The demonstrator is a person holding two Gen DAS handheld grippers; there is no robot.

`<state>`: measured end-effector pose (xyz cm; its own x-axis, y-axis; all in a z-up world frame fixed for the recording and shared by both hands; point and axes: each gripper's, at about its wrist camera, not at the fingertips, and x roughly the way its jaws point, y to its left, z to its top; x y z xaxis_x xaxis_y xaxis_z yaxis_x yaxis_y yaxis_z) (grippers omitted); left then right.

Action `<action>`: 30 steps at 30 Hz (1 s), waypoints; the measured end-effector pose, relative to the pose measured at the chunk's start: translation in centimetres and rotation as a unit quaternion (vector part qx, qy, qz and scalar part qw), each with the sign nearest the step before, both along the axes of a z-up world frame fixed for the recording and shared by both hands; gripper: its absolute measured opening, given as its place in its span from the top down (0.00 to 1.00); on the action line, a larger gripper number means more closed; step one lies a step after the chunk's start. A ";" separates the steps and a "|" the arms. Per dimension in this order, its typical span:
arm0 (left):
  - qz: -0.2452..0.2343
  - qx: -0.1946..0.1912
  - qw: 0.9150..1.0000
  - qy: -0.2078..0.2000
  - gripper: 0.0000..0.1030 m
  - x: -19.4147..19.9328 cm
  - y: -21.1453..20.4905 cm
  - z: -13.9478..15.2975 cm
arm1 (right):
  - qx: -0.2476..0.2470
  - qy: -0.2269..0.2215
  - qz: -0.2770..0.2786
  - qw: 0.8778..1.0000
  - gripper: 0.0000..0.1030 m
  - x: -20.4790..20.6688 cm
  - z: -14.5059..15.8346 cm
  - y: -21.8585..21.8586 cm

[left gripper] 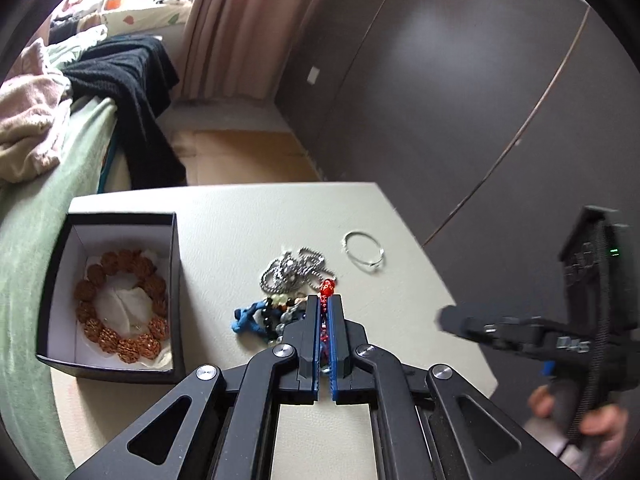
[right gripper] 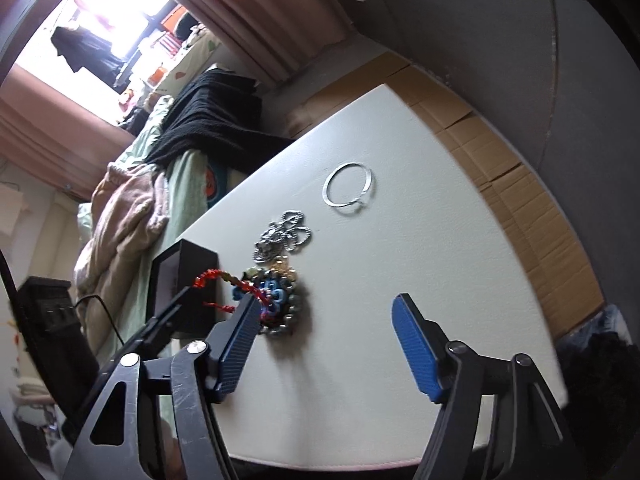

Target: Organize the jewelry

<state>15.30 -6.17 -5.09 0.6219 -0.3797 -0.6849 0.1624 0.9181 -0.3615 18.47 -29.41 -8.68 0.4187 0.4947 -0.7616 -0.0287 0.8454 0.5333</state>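
The left gripper (left gripper: 328, 308) is clamped on a red beaded bracelet (left gripper: 327, 289) at the tangled jewelry pile (left gripper: 280, 300) mid-table (left gripper: 400, 320). The right gripper (right gripper: 324, 344) stands open. Lifting could drag snagged chains (left gripper: 290, 270) off the pile, missing the box (left gripper: 108, 296) at the left edge.

We can read no text anywhere; pale lettering on the right gripper (left gripper: 448, 322), at the right of the left wrist view, is too blurred.

Red bracelet (left gripper: 327, 289), silver chain (left gripper: 289, 270), brown beads (left gripper: 120, 304) — black box (left gripper: 120, 370), white-lined.
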 end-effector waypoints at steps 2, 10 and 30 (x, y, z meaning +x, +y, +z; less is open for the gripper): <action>0.001 -0.002 1.000 -0.007 0.97 -0.2 0.3 0.6 | 0.007 -0.003 0.005 1.000 0.35 0.1 -0.2 0.4; 0.017 -0.012 1.000 -0.023 0.97 -0.5 2.4 1.9 | 0.004 0.019 0.028 0.999 0.68 1.3 -2.3 3.1; 0.054 -0.031 0.997 -0.037 0.97 -0.7 6.9 2.9 | -0.135 0.010 0.088 0.987 0.82 3.4 -4.5 9.7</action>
<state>14.58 0.72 -2.20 0.7094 -0.3479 -0.6130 0.0914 0.9078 -0.4094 21.83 -19.67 -13.17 0.3291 0.3364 -0.8823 -0.1791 0.9397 0.2915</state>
